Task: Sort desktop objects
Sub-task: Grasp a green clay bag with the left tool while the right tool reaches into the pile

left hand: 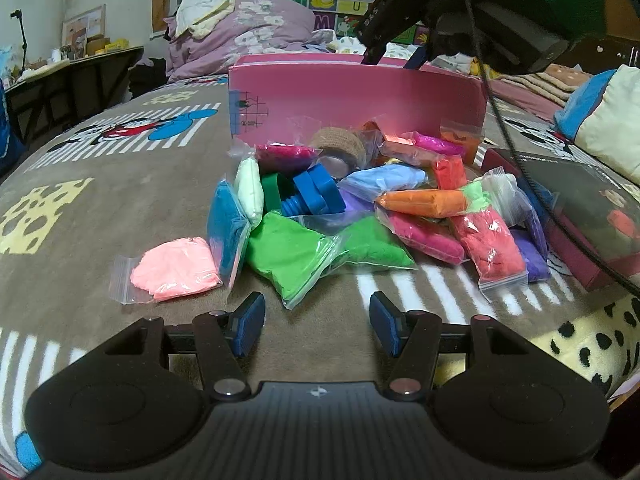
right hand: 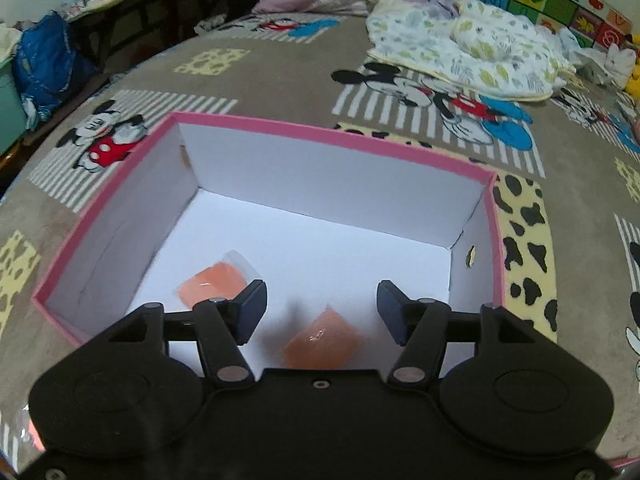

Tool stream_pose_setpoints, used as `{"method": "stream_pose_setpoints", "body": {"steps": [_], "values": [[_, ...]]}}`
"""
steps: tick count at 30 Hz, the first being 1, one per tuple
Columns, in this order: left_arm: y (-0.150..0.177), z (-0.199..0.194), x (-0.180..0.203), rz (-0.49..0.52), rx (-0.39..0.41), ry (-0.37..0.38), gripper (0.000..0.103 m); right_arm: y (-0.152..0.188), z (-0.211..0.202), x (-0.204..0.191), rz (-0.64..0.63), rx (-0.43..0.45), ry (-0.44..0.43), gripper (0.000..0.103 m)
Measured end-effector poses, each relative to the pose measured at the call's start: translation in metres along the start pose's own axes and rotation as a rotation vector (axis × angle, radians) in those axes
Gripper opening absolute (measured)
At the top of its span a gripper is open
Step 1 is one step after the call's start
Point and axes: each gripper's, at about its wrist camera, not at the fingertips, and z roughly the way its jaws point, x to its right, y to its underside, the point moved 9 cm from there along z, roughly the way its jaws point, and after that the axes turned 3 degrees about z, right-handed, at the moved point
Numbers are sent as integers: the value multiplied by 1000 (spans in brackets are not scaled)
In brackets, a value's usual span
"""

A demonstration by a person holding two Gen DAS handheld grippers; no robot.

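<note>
A: Item 1, left gripper [left hand: 317, 326]?
B: Jaws wide, nothing between them. It hovers low over the blanket [left hand: 120, 184], facing the pile.

A: Item 2, right gripper [right hand: 322, 312]?
B: Jaws wide, holding nothing. It hangs above the pink box [right hand: 256, 125], looking down inside. 2 orange bags lie on the box floor: 1 [right hand: 214, 285] left of the fingers, 1 [right hand: 320, 342] below the gap, blurred.

A: Item 3, stock left to sort?
B: A heap of clay bags in front of the box, with a blue bolt [left hand: 310, 194] and a tape roll [left hand: 340, 148] among them. A dark box [left hand: 580, 216] lies to the right.

A: Nearest piece to a claw?
B: The green bag [left hand: 288, 256], just ahead of the left gripper and slightly left of centre. Its long axis runs diagonally, far-left to near-right, with 1 corner pointing at the gap. The pink bag [left hand: 176, 268] lies apart, ahead to the left.

A: Which hand takes it?
B: My judgement: the left. The right is behind the pile, over the box. The left would likely need a slight turn to close across the bag's short side.
</note>
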Motion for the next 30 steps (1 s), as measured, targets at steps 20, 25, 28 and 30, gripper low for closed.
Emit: {"method": "stream_pose_setpoints", "body": {"steps": [20,25,28,30], "values": [[-10,-2,-11,-178,25,61,57,42,-79,-10,-173,89,-95,61],[-13,5,-23,-308,29,101,57,83,-83,-7,-319,24,-118,61],[-13,8,-26,-368,26,120,57,104,-82,-4,-358,-17,-139,61],[-13,10,-30,-405,25,127,57,118,-81,-2,-384,-44,-152,61]]}}
